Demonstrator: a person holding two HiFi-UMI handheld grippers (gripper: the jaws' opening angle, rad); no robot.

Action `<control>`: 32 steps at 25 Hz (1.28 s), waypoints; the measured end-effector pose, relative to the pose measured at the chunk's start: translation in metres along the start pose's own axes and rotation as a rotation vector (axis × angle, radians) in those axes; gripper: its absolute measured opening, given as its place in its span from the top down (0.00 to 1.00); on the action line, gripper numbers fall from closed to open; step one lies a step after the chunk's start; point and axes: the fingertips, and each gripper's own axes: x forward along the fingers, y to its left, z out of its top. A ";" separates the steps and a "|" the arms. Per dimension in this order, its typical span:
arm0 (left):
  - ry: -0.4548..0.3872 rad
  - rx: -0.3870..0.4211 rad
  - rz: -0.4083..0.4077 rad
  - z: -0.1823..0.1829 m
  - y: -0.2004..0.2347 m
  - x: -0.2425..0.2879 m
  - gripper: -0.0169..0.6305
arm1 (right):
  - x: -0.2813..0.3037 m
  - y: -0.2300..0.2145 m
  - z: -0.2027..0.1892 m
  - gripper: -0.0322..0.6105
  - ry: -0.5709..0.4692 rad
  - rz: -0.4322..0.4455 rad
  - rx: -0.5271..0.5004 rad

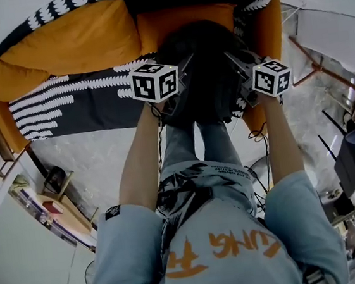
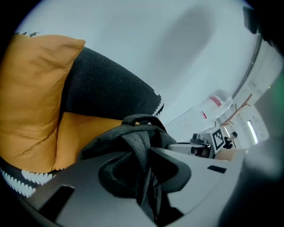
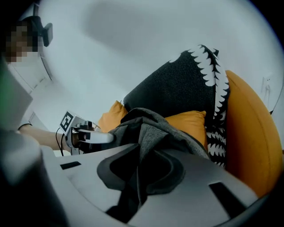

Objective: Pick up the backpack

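Orange sofa (image 1: pixel 70 42) behind; left gripper (image 2: pixel 144 177), right gripper (image 3: pixel 137 177) each clamped on backpack (image 2: pixel 133 137) fabric.

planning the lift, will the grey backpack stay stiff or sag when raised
Probably floppy: the backpack bunches into folds where the left gripper and right gripper pinch it. It will likely sag between the two grips. Its rough woven cloth seems unlikely to slip.

Orange cushions (image 1: pixel 70 42) stand close behind the backpack (image 1: pixel 200 65).
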 end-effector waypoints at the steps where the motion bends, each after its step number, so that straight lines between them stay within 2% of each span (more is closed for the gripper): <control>1: -0.003 0.009 -0.003 -0.001 -0.004 -0.005 0.83 | -0.003 0.006 -0.003 0.89 0.000 0.009 -0.005; 8: -0.008 0.054 -0.028 -0.014 -0.036 -0.041 0.83 | -0.036 0.047 -0.013 0.89 -0.001 0.056 -0.046; 17: -0.057 0.020 -0.017 -0.034 -0.074 -0.087 0.83 | -0.069 0.103 -0.029 0.89 -0.039 0.111 -0.045; 25: -0.084 0.045 -0.012 -0.041 -0.104 -0.123 0.83 | -0.098 0.140 -0.035 0.89 0.012 0.206 -0.112; 29: -0.123 0.056 -0.010 -0.045 -0.120 -0.143 0.83 | -0.114 0.160 -0.038 0.90 0.056 0.279 -0.185; 32: -0.157 0.071 -0.003 -0.045 -0.131 -0.157 0.83 | -0.124 0.175 -0.036 0.90 0.046 0.331 -0.213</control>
